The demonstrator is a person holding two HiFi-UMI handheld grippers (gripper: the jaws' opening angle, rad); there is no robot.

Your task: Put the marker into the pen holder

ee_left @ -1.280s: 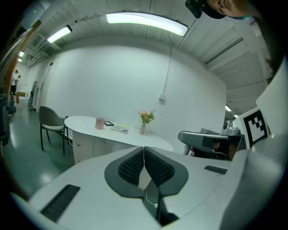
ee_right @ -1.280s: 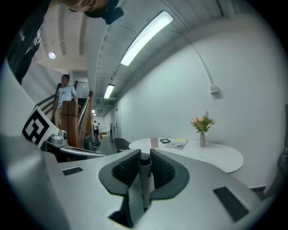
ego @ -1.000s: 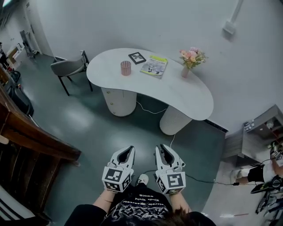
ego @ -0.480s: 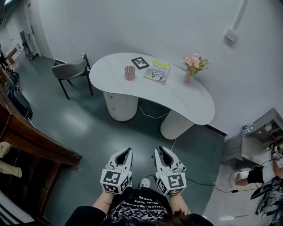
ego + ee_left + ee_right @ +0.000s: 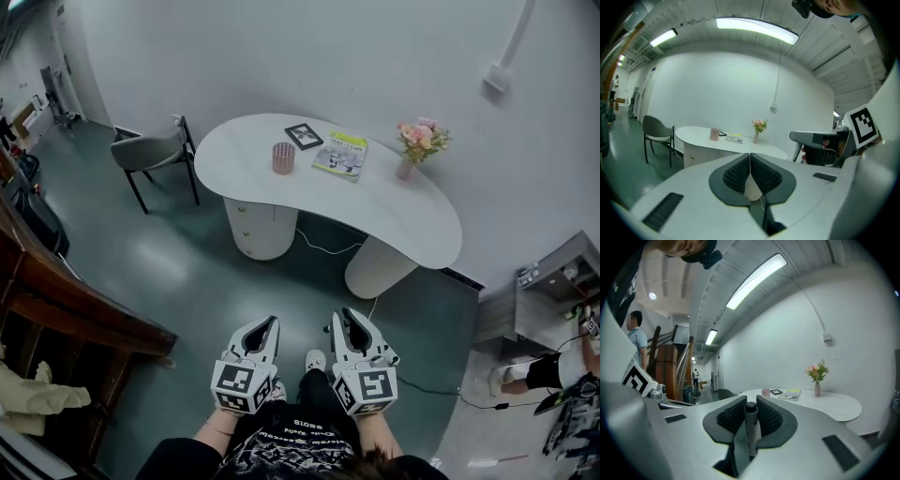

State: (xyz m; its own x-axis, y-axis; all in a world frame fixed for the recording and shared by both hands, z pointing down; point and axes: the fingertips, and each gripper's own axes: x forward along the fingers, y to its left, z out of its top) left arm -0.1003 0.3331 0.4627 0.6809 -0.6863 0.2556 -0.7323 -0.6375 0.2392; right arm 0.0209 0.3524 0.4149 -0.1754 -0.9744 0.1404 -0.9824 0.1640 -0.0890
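Nearest us, the right gripper [image 5: 349, 319] has its jaws clamped on the marker [image 5: 751, 427]. The marker lies lengthwise along the jaws, dark cap end pointing forward toward the table [image 5: 412, 220]. Beside it, the left gripper [image 5: 266, 324] has its jaws pressed together with nothing between them. Both are held low in front of the person, well apart from the table, with open floor between.

Further on, the pen holder [image 5: 283, 157] stands upright toward the left end of the tabletop, just beside the picture frame [image 5: 304, 136]. It lies ahead and slightly left of the marker's tip, more in line with the empty left gripper. I'd say the marker hand must cross that gap, angle leftward, then tip the marker upright over the holder's mouth.
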